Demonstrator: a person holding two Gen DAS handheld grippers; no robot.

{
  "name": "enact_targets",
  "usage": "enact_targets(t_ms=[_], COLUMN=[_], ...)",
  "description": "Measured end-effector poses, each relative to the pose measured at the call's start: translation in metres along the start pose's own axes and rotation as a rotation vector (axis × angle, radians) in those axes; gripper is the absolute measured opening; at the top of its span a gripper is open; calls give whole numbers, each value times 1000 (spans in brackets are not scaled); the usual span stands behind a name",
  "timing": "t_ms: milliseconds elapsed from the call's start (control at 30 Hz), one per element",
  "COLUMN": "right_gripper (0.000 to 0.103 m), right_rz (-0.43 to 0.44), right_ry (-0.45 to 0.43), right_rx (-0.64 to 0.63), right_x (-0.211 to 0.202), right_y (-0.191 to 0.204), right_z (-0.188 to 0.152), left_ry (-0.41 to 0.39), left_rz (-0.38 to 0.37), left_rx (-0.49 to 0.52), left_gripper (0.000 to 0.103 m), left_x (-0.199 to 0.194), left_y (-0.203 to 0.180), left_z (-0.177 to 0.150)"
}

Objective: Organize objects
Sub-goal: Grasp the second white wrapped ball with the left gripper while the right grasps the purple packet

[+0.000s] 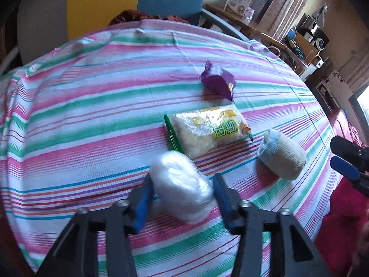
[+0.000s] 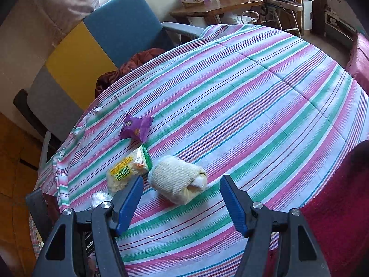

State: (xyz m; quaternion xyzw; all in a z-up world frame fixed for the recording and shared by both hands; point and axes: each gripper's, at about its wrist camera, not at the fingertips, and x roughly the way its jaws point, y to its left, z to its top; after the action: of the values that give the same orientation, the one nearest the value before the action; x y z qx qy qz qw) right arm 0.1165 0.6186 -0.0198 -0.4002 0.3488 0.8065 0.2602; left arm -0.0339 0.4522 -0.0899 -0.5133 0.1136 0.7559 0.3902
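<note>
On the striped tablecloth (image 1: 92, 120) lie a purple snack packet (image 1: 218, 83), a clear yellow-green snack bag (image 1: 207, 130), a rolled cream sock bundle (image 1: 282, 153) and a white plastic-wrapped bundle (image 1: 182, 184). My left gripper (image 1: 183, 182) is open with its blue fingers on either side of the white bundle, which lies on the cloth. My right gripper (image 2: 181, 184) is open and empty just short of the sock bundle (image 2: 178, 179). The right wrist view also shows the purple packet (image 2: 136, 127), the snack bag (image 2: 128, 173) and a bit of the white bundle (image 2: 100, 198).
A blue, yellow and grey chair (image 2: 96, 43) stands behind the table. A wooden side table (image 2: 216, 7) with boxes stands farther back. A red cloth (image 2: 341, 207) lies at the table's right edge. My right gripper shows in the left wrist view (image 1: 348, 161).
</note>
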Motion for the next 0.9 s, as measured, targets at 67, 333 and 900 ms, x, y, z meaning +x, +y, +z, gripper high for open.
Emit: enact_targets(t_ms=[67, 333, 900], right_gripper=[70, 70, 70], right_rz=[2, -2, -191], right_ry=[12, 50, 164], right_rx=[-24, -249, -831], right_x=[3, 42, 165], right_y=[6, 63, 138], right_z=[4, 34, 64], left_ry=[-17, -27, -23], left_rz=[-7, 8, -29], left_rx=[17, 46, 12], left_gripper=[40, 39, 39], left_x=[-3, -26, -39], left_y=[2, 26, 52], left_z=[-1, -26, -40])
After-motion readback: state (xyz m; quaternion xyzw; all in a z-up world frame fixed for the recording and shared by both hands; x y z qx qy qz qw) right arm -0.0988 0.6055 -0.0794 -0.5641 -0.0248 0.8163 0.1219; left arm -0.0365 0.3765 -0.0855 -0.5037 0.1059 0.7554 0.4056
